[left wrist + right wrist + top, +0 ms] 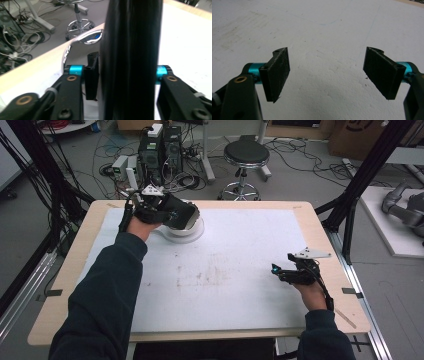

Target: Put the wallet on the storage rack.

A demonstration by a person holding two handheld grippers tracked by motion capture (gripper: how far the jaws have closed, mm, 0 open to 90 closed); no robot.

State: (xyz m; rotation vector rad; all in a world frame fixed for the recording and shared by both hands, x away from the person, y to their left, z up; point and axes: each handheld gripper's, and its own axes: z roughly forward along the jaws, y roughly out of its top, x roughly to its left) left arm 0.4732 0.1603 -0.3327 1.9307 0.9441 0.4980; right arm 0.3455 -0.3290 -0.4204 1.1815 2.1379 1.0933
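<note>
1. While the left tool (169, 213) sits at the far left of the white-covered table (225, 285), a tall, glossy black smooth-sided object (131, 60) stands between its jaws, right over a white round dish (196, 235).
2. From the left gripper view, one pad (91, 75) lies just beside the object's flank and the other is hidden behind it. I cannot tell whether the pads press on it or merely bracket it.
3. The right tool (278, 270) rests well apart at the near right, jaws spread wide over bare table, nothing between them.
4. My read of the black object is that it is rigid, with a slick sheen, so flat pads could slide on it. I cannot judge its weight, though it looks bulky against the tool.
5. I would take hold across its two opposite flanks, low and near mid-height, with the pads square to the surface so it does not twist or tip.
6. The dish beneath looks hard and possibly breakable, so I would set the object down gently, not drop it.
</note>
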